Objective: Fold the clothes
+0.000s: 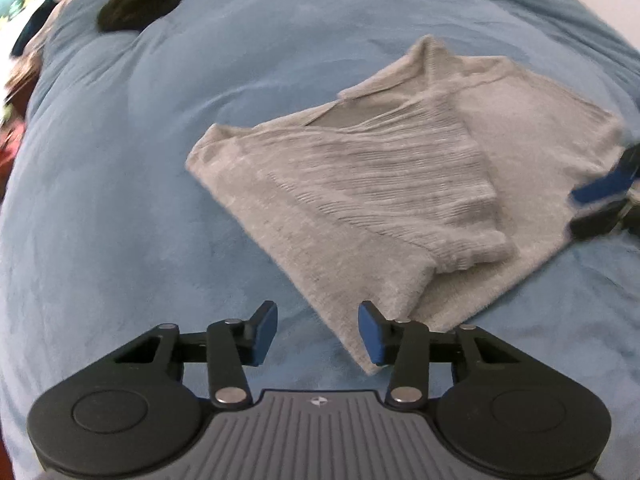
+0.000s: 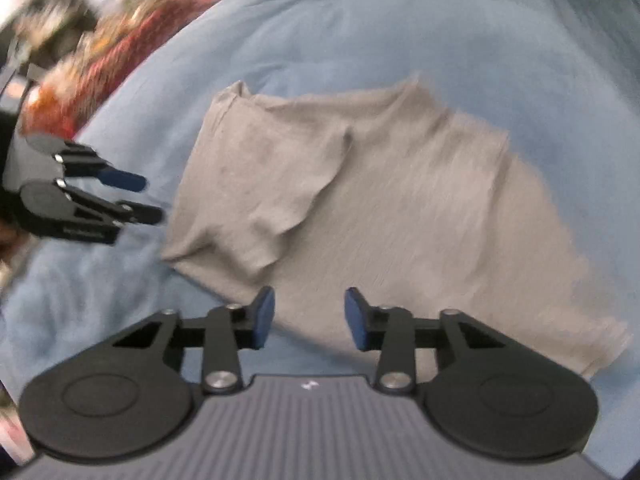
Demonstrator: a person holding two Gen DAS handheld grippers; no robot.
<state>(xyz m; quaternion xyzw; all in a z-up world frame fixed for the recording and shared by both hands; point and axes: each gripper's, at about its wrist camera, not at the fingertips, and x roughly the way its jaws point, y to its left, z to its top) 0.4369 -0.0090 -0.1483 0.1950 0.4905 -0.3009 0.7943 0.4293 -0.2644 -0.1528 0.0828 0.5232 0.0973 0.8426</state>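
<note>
Garment: the grey knitted top (image 1: 360, 184) lies part-folded on the blue blanket (image 1: 160, 160), one sleeve laid back across its body, in the middle of the bed
My left gripper (image 1: 318, 332): jaws partly open with nothing between the pads; it hangs above the blanket at the near corner of the top, one pad over the fabric edge, not pinching it
My right gripper (image 2: 309, 318): jaws also partly open and empty, hovering over the near hem of the top; its view is smeared, so finer detail I cannot tell
Step in hand: I judge this is between folds, one side turned in, both of my grippers free and lining up for a fresh hold
Next move: each gripper has to come down on an edge or corner, close on it cleanly, then carry it across to the far side, level and together
Risk: a bunched or slanted fold if I pick up only the top layer
</note>
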